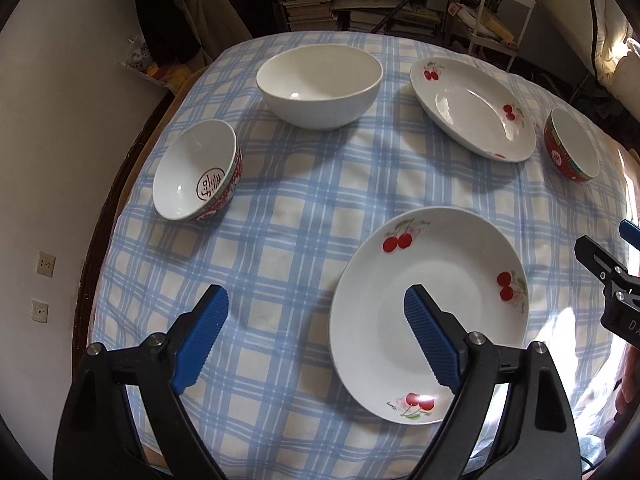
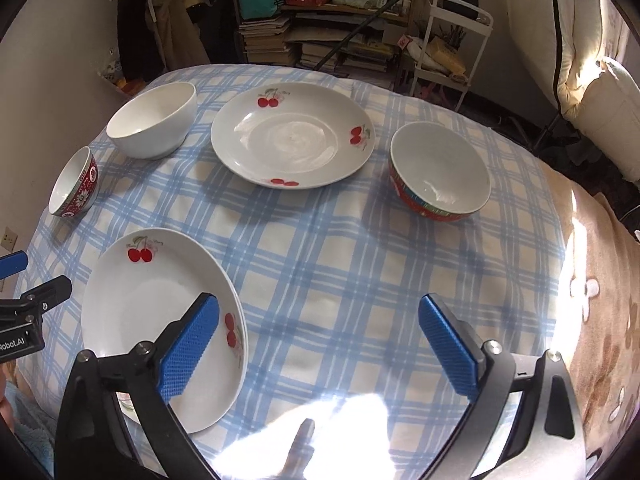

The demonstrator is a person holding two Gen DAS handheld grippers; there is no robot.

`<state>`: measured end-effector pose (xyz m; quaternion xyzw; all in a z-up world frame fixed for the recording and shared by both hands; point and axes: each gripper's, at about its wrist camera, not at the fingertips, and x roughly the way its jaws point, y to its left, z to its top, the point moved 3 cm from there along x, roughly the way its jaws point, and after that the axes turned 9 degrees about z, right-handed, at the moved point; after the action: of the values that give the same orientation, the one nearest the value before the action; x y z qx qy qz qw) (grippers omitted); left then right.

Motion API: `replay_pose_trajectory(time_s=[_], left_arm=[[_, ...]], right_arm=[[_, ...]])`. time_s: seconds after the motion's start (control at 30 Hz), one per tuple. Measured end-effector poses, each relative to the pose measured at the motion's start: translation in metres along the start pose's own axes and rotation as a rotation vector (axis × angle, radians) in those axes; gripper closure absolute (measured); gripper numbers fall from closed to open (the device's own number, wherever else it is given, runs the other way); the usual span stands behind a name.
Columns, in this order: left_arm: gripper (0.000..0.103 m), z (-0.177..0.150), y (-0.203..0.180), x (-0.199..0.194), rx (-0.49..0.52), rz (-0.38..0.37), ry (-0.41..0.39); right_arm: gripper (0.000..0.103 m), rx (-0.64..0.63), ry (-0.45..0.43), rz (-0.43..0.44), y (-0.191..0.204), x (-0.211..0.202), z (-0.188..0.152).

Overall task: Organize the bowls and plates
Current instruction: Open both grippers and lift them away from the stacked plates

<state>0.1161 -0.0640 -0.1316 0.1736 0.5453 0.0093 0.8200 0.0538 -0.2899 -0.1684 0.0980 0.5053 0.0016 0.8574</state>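
A white plate with cherries (image 1: 430, 312) (image 2: 160, 320) lies at the near side of the table. My left gripper (image 1: 316, 294) hovers open above its left rim, one finger over the plate, nothing held. My right gripper (image 2: 320, 300) hovers open above its right rim, also empty. A second cherry plate (image 1: 472, 108) (image 2: 292, 136) lies farther back. A large plain white bowl (image 1: 320, 84) (image 2: 154, 124) stands at the far left. A small red-patterned bowl (image 1: 196, 170) (image 2: 74, 184) sits at the left edge, and another red-patterned bowl (image 1: 572, 144) (image 2: 440, 172) on the right.
A blue checked cloth (image 1: 280, 240) covers the round table. A white wall is close on the left. Shelves of books (image 1: 360, 0) and a white cart (image 2: 452, 40) stand behind the table. A brown flowered blanket (image 2: 600, 300) lies to the right, with bright sunlight on the near cloth.
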Motion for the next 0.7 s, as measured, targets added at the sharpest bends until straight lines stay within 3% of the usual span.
replay_pose_trajectory(time_s=[0.2, 0.47, 0.7], left_arm=[[0.014, 0.026, -0.004, -0.005, -0.023, -0.018, -0.027], [0.014, 0.063, -0.019, -0.012, -0.064, -0.128, -0.089], [0.014, 0.101, -0.036, -0.003, -0.092, -0.105, -0.106]], right_arm=[[0.000, -0.029, -0.046, -0.010, -0.012, -0.014, 0.025], [0.000, -0.016, -0.132, 0.024, -0.034, -0.019, 0.067], [0.005, 0.042, -0.161, 0.067, -0.057, -0.004, 0.108]])
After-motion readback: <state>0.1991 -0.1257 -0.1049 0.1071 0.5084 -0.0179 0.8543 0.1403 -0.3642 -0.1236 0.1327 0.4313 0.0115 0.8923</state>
